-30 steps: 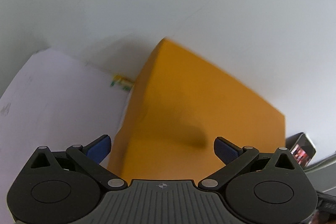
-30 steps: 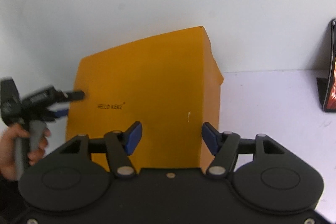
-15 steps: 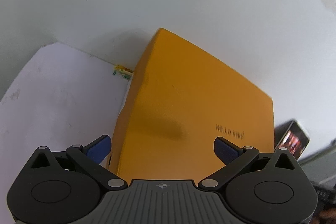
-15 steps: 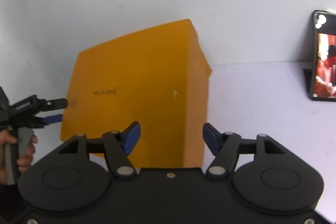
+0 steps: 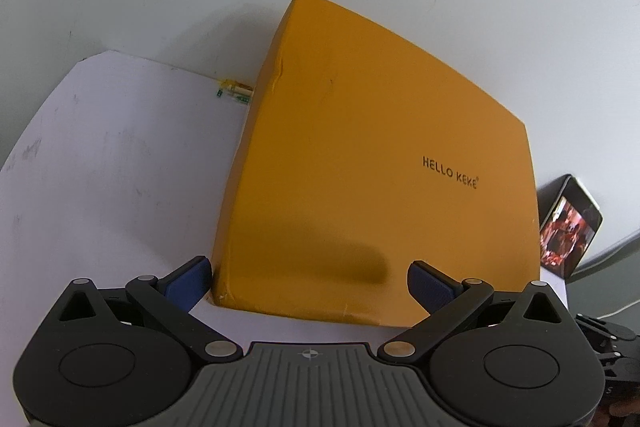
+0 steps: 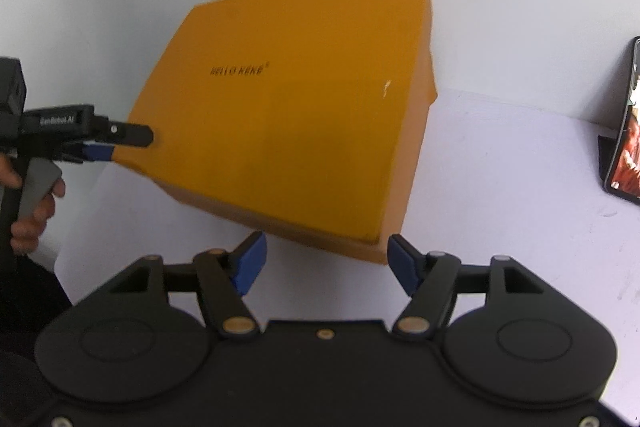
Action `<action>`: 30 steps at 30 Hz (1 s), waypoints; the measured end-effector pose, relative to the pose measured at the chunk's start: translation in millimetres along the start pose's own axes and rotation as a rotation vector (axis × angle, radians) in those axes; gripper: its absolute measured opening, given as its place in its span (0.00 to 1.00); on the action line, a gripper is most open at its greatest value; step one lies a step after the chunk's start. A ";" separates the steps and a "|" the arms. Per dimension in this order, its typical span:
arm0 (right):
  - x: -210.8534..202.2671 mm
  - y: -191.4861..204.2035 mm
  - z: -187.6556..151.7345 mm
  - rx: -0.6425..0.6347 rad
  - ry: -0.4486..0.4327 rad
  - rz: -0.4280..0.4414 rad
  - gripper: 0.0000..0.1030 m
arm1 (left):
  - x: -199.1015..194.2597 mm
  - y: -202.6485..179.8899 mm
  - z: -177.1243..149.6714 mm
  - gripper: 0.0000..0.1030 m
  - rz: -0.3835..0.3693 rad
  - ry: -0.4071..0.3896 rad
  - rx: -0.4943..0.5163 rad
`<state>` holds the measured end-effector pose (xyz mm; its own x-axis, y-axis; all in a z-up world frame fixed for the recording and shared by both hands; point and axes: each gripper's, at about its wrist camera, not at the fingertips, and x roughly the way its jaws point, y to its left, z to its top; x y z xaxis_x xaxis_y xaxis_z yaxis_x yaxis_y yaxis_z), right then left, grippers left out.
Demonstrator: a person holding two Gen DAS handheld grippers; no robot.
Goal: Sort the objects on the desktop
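A large orange box (image 5: 372, 163) marked HELLO KEKE stands on the white desk against the wall, seemingly tilted back. In the right wrist view the box (image 6: 296, 123) fills the middle. My left gripper (image 5: 308, 283) is open, its jaws spread at the box's near bottom edge, the left finger by its corner. The left gripper also shows in the right wrist view (image 6: 120, 143), its fingers at the box's left edge. My right gripper (image 6: 324, 261) is open and empty, just in front of the box's lower right corner, apart from it.
A phone (image 5: 568, 227) with a lit screen leans on a stand to the right of the box; it also shows in the right wrist view (image 6: 626, 155). A small yellow and green item (image 5: 234, 93) lies by the wall left of the box. White desk (image 6: 520, 195) lies to the right.
The left gripper has drawn back, so the box's whole front and bottom edge now show. The right gripper has pulled back and turned, and the box's bottom edge now sits beyond its fingers.
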<state>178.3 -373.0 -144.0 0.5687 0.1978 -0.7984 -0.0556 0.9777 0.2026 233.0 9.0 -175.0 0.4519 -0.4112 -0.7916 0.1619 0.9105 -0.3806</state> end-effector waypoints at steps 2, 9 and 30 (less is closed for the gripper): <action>-0.5 0.5 0.2 0.005 -0.007 -0.004 0.64 | 0.4 -0.4 0.7 1.00 0.003 0.001 -0.008; -5.8 -12.7 14.5 0.149 -0.012 0.033 0.65 | -1.1 -4.5 4.0 1.00 0.014 0.009 -0.020; -0.7 -30.6 29.2 0.274 0.044 -0.004 0.58 | 9.3 -2.8 14.8 1.00 0.011 0.012 -0.056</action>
<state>203.5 -405.2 -133.1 0.5315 0.2029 -0.8224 0.1742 0.9239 0.3406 249.7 3.3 -174.2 0.4424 -0.4017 -0.8018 0.1072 0.9113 -0.3975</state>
